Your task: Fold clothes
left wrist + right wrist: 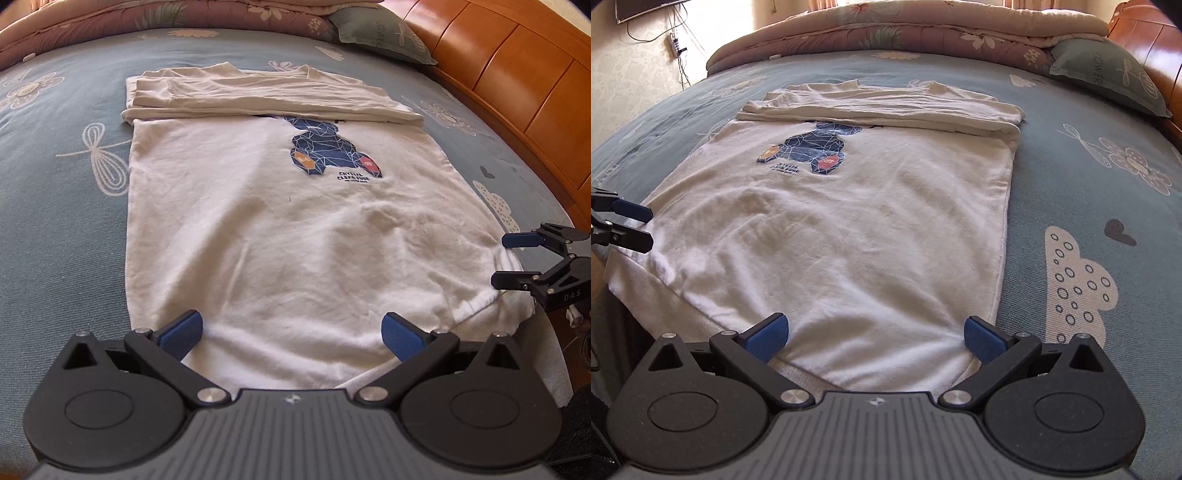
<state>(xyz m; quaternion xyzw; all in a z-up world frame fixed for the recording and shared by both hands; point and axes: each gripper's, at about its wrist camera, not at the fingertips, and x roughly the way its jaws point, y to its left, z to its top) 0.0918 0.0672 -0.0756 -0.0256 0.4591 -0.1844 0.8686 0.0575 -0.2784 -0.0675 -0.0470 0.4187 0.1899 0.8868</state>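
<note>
A white T-shirt [295, 229] with a blue bear print [325, 147] lies flat on the blue bed sheet [55, 229]. Its far end is folded back into a thick band [266, 99]. My left gripper [291, 334] is open, low over the near hem, with cloth lying between its blue pads [181, 334]. In the right wrist view the T-shirt [849, 221] runs away from my open right gripper [875, 336], which spans the hem near the right corner. Each gripper shows in the other's view: the right gripper [513, 260] and the left gripper [642, 225], both at the hem's outer corners.
A folded pink quilt [905, 33] and a grey-green pillow [1108, 74] lie at the far end of the bed. An orange wooden headboard [517, 74] runs along the right. The bed's near edge drops off just behind the hem. A wall with cables [676, 48] is far left.
</note>
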